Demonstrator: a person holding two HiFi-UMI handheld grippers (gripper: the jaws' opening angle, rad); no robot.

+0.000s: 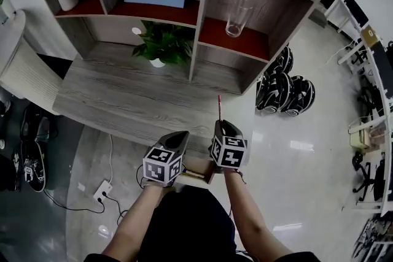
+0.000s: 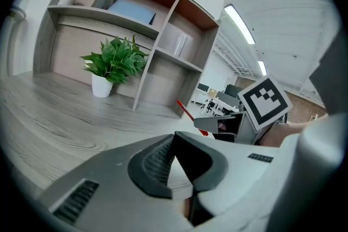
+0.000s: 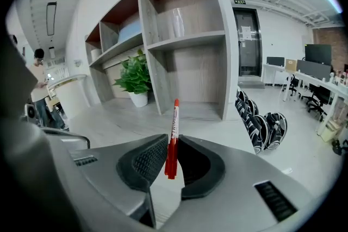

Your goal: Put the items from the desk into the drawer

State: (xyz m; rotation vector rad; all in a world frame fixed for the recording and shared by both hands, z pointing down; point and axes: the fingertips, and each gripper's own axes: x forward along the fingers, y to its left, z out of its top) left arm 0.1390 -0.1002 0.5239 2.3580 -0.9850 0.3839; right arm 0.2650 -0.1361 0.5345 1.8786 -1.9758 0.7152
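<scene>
One red pen (image 3: 174,119) is clamped upright in the right gripper (image 3: 173,143) over the near edge of the surface (image 1: 123,95), the left gripper (image 2: 173,139) is closed and empty, and I judge the pen must next go down into the drawer (image 1: 199,172).

Head view: drawer (image 1: 198,175) is mostly hidden under left claw (image 1: 182,135) and right claw (image 1: 221,126), so its inside is unreadable. Red pen (image 1: 219,108) has its lower end buried in the right claw. Its print is too small to read. Shelf unit (image 1: 202,21) top is cut off by the frame edge.
</scene>
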